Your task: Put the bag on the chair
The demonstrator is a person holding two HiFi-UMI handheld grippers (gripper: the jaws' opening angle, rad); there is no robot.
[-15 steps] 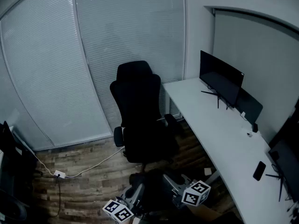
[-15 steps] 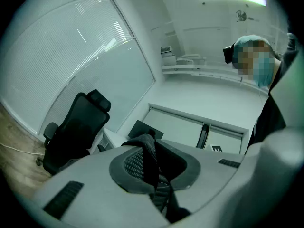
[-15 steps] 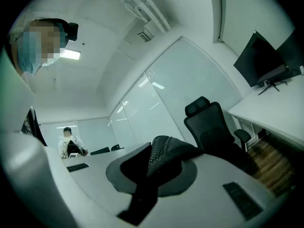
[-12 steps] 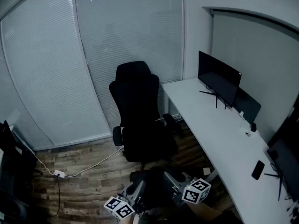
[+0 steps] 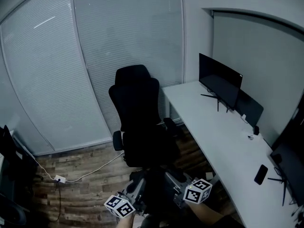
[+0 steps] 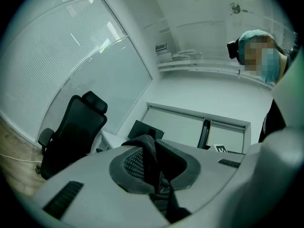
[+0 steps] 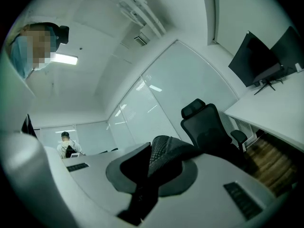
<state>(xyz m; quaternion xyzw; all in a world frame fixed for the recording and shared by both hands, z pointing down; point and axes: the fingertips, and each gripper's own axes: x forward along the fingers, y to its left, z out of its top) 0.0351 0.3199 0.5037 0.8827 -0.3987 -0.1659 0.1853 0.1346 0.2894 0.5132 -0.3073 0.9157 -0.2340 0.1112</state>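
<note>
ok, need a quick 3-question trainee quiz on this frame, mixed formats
1. True or false: the bag rests on the chair.
2. Multiple choice: the phone lies on A) the floor, B) the desk, C) the chair.
3. Short answer: what are the left claw and right claw shut on?

Key: 1 false, it is held between the claws, short of the chair. 2 B. 3 the bag, each claw on a black mesh strap.
</note>
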